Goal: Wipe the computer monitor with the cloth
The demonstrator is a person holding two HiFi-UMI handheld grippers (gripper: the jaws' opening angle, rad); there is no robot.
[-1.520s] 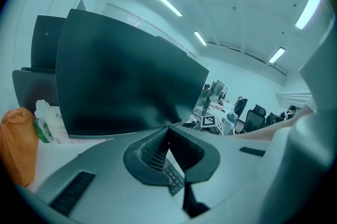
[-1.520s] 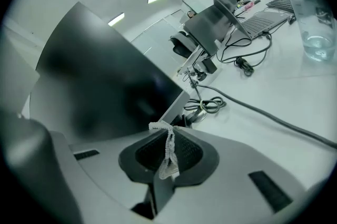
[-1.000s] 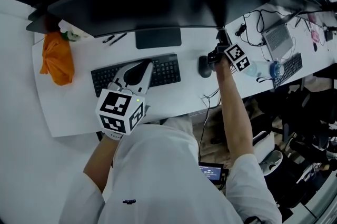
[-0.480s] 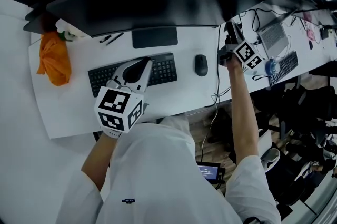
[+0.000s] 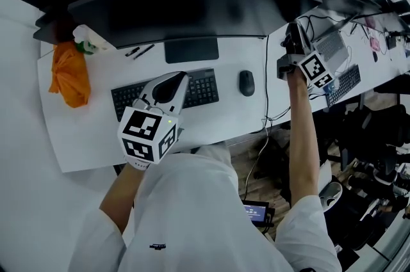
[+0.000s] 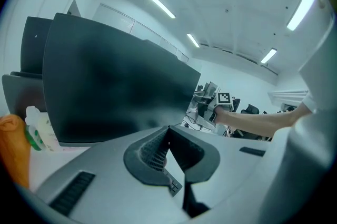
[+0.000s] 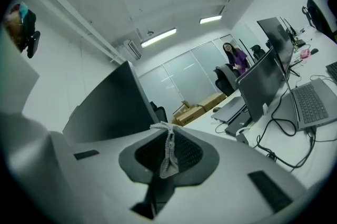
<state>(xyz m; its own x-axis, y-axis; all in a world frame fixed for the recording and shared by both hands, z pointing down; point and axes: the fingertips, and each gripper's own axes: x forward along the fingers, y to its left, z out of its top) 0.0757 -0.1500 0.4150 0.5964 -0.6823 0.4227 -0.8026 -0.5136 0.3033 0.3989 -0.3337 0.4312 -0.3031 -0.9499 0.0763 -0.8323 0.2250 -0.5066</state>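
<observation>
The wide curved monitor (image 5: 186,8) spans the back of the white desk (image 5: 83,136). My right gripper (image 5: 293,31) hangs just off the monitor's right end, shut on a small grey cloth (image 7: 168,152) that dangles between its jaws. In the right gripper view the dark monitor (image 7: 108,107) lies ahead to the left. My left gripper (image 5: 181,75) hovers over the keyboard (image 5: 205,86) with its jaws together and nothing in them. In the left gripper view the screen (image 6: 116,86) fills the left half.
A mouse (image 5: 246,82) lies right of the keyboard. An orange bag (image 5: 69,72) and a spray bottle (image 5: 84,39) sit at the desk's left, two pens (image 5: 139,50) under the screen. Laptops (image 5: 336,47), cables and more monitors crowd the right. A person (image 7: 234,57) stands far off.
My right gripper has moved right and away from me, from beside the mouse to the monitor's right end. The left gripper has stayed over the keyboard.
</observation>
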